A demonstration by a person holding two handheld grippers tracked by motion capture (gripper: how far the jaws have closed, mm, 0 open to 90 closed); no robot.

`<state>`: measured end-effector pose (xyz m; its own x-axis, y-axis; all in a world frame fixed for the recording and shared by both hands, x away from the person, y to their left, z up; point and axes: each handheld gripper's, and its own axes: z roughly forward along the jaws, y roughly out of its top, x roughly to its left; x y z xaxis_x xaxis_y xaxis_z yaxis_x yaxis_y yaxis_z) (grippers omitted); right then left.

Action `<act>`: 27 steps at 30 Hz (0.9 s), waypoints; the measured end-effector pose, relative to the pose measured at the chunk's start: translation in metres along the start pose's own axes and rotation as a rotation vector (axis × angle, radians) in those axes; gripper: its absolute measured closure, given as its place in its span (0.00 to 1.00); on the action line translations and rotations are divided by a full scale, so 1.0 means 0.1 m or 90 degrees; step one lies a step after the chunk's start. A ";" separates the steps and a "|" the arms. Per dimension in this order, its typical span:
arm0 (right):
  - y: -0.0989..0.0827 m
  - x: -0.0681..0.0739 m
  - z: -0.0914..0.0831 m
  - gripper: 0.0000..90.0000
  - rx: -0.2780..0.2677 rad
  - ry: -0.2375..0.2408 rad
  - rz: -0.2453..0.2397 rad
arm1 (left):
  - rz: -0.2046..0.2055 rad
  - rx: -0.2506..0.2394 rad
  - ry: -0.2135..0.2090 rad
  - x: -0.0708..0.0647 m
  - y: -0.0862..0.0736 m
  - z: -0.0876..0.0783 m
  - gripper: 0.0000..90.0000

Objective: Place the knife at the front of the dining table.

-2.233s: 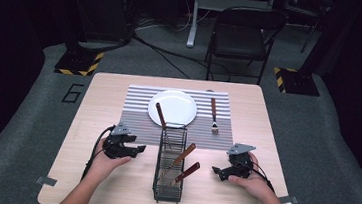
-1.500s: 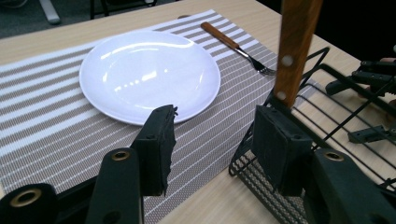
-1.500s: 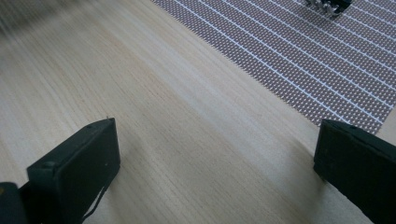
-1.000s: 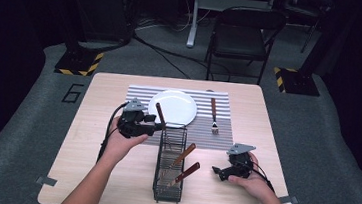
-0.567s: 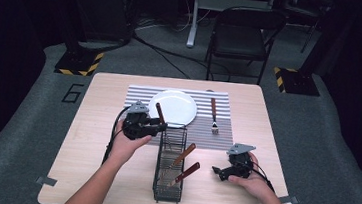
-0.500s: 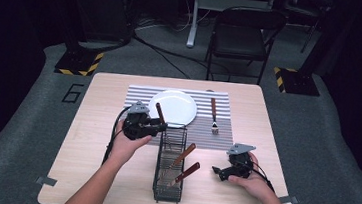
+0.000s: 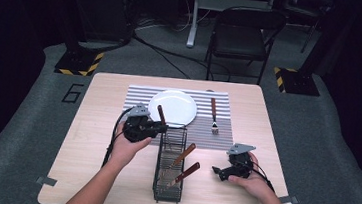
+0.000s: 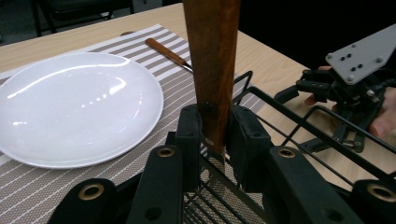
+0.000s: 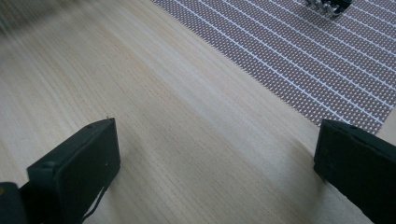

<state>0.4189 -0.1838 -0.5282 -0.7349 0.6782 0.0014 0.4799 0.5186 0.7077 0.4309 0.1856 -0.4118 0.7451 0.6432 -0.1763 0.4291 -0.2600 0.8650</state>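
A black wire caddy stands on the wooden table near the person's edge, its far end just at the striped placemat. Inside it lean two utensils with brown wooden handles, both tilted toward the right, their metal ends down in the basket; a third utensil, the wooden-handled one at the caddy's far end, stands nearly upright with its handle rising above the wire rim. On the placemat lies a white plate, empty and gleaming, and to its right a fork lies flat along the stripes, well apart from the caddy. The left gripper reaches in from the caddy's left side, and its jaws have just been closing: in the left gripper view the two black pads press against both sides of the upright wooden handle, low on the handle just above the wire rim, so the utensil is clamped between them. The right gripper rests low over bare table to the right of the caddy, held in the person's hand; its jaws stand wide apart with only wood grain between them, touching no utensil.
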 end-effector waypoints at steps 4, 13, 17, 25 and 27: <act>0.00 0.00 0.00 0.00 -0.001 0.000 -0.002 | 0.018 0.001 -0.009 -0.06 0.01 0.00 0.84; 0.00 0.00 0.00 0.00 -0.001 0.000 -0.002 | 0.054 -0.002 0.003 -0.17 0.03 0.03 0.85; 0.00 0.00 0.00 0.00 0.000 0.001 -0.002 | 0.053 -0.014 0.000 -0.18 0.06 -0.01 0.85; 0.00 0.00 0.00 0.00 -0.001 0.001 -0.002 | 0.053 -0.042 -0.007 -0.24 0.19 -0.23 0.85; 0.00 0.00 0.00 0.00 -0.001 0.001 -0.002 | 0.054 -0.057 -0.013 -0.26 0.23 -0.32 0.85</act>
<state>0.4192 -0.1839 -0.5283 -0.7371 0.6757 0.0004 0.4772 0.5201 0.7084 0.4049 0.1859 -0.3720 0.7877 0.6063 -0.1092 0.3168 -0.2467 0.9159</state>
